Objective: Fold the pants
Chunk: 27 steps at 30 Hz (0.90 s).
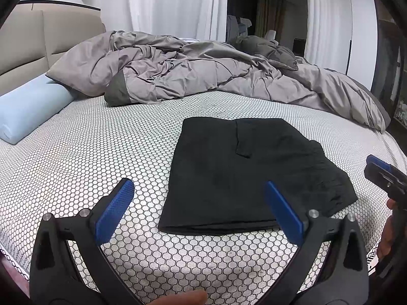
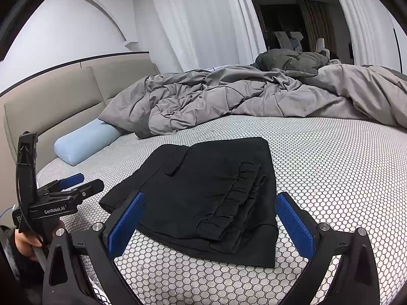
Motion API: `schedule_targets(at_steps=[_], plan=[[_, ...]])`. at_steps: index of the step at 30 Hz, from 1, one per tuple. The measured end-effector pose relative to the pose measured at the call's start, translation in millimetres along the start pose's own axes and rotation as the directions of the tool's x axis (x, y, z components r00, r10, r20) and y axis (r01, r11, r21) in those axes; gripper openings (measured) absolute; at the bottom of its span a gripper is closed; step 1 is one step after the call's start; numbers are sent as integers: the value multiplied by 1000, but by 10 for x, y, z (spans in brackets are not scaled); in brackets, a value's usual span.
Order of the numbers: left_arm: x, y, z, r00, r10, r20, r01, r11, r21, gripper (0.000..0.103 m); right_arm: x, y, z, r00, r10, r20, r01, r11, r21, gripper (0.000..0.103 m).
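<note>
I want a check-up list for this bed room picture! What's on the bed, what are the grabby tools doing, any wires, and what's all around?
Surface: bed mattress with a white honeycomb-pattern cover.
Job's things: black pants folded into a flat stack, elastic waistband on top in the right wrist view.
Clutter: rumpled grey duvet at the far side; light blue bolster pillow by the headboard.
Grippers: left tool open, holding nothing, near the stack's near edge; right tool open, holding nothing, over the waistband end.
Cables: a thin blue line under the left tool's handle, too small to tell.
Surroundings: white curtains, dark doorway behind.
</note>
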<state>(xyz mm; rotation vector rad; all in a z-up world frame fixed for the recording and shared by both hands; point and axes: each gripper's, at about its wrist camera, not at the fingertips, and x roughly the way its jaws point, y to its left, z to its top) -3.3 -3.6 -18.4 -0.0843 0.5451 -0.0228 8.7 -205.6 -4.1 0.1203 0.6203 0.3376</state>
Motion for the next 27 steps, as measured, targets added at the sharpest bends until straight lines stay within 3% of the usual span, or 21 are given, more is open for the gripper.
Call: schedule_targets(at_steps=[27], plan=[[8,39,-9,1000,0,2,0,1000,0,102,-2,2,-17,1000,-4,2,4,1000,-2,103]])
